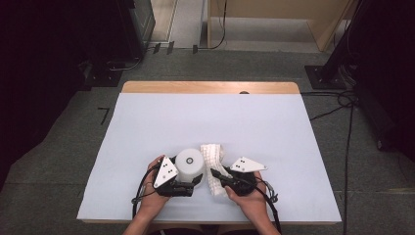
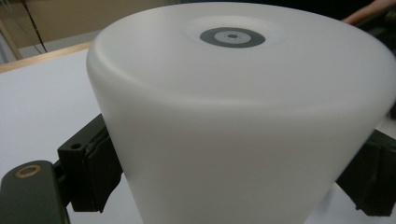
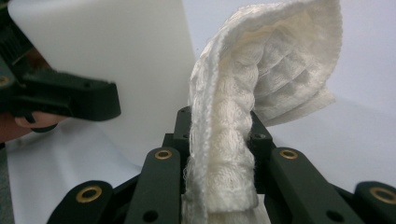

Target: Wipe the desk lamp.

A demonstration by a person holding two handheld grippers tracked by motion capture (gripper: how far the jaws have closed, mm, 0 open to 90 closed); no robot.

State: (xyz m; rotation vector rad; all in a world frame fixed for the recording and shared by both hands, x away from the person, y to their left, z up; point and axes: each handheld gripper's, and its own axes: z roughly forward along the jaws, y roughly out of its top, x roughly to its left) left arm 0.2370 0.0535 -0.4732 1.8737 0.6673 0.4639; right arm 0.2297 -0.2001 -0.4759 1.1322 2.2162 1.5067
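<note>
A white upside-down cup stands on the table near its front edge, its base with a grey ring mark facing up. My left gripper is shut on the cup, one jaw on each side of its wall. Just right of the cup, a white waffle-weave cloth is folded and lifted off the table. My right gripper is shut on the cloth, which arches up and over beside the cup.
A pale sheet covers the wooden table. Cables and dark stands lie on the floor to the right and behind.
</note>
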